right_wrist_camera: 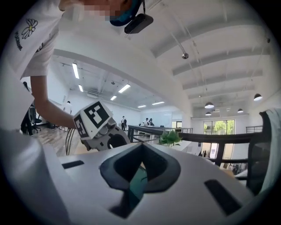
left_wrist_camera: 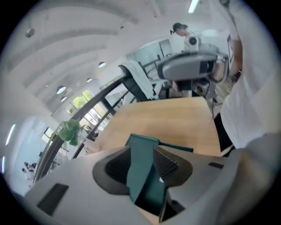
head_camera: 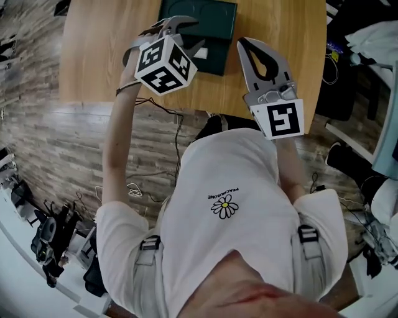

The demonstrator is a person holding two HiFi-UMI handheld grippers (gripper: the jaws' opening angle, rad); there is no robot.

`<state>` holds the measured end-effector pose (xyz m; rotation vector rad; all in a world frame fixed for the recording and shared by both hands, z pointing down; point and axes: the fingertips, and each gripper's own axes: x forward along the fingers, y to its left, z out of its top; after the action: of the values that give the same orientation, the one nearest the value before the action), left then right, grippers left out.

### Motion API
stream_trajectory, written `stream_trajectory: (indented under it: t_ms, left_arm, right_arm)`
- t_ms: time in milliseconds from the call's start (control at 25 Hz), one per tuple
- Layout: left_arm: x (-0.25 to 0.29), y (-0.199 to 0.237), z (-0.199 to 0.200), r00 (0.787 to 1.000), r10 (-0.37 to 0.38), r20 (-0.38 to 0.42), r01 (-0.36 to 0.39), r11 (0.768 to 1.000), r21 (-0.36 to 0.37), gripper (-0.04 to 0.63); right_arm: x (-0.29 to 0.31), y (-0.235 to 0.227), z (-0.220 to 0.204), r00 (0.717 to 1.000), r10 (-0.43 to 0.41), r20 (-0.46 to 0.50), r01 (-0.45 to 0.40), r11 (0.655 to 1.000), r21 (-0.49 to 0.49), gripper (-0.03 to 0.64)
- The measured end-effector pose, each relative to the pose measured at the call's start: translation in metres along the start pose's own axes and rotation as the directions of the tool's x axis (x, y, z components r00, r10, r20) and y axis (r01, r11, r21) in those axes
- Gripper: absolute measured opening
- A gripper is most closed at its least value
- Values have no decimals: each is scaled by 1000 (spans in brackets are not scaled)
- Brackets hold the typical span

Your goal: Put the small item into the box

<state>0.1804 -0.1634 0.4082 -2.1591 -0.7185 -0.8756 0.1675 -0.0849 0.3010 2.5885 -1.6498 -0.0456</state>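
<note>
Gripping a teal panel (left_wrist_camera: 141,167), the left claw (head_camera: 185,32) has both ribbed pads pressed against the panel's two faces, and the panel stands nearly upright between them. The panel matches the dark green box (head_camera: 214,18) lying on the desk (head_camera: 99,56) directly under and ahead of this claw. It is judged to be the box's lid or flap, lifted to expose the interior.

The right claw (head_camera: 247,46) is closed, tips meeting, with nothing between them. It hovers beside the left claw, over the near right edge of the box, and is not touching it.

Location of the small item: not confirmed. A small pale patch (head_camera: 200,53) shows on the box just beside the left claw. The pictures do not show whether it is the item or a label.

Task status, as a judgement:
1. Box opened or being held open: apparently done.
2. Item picked up: not done, since neither claw carries it.
3. Item placed in the box: cannot be verified. If the pale patch is the item, only release of the panel is left.
</note>
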Motion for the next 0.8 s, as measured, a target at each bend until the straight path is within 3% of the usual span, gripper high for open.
stream_trajectory:
  t_ms: [80,160,240,320,440,560,640,720,800]
  left_arm:
    - [-27,17,14,991,88,100,-77,991,-105,149]
    - [-57,29,22,963,202,178,-167,967,-190,112]
    - [-85,39,29,915,327,238,-259,926,-277,71]
    - [-110,46,36,849,442,288,-323,867,-379,26]
    - [-144,51,32,733,588,343,-336,750,-570,16]
    - [-175,54,6,595,733,330,-275,571,-774,15]
    - [-194,55,-12,510,814,278,-263,456,-850,15]
    - [-203,49,-25,458,859,229,-251,372,-893,15]
    - [-205,40,-32,439,877,196,-227,319,-920,15]
  right_arm:
    - [9,2,15,999,3,39,-2,1000,-17,6]
    - [15,7,27,998,8,70,-7,1000,-23,6]
    - [20,11,35,996,18,90,-16,1000,-27,6]
    - [23,16,42,994,30,102,-27,999,-36,6]
    - [27,27,49,992,50,113,-45,998,-49,6]
    - [29,37,51,992,64,112,-59,997,-47,6]
    - [31,40,49,992,60,107,-56,997,-46,6]
    - [33,41,45,994,57,95,-52,997,-57,6]
    - [34,46,42,994,72,83,-68,996,-51,6]
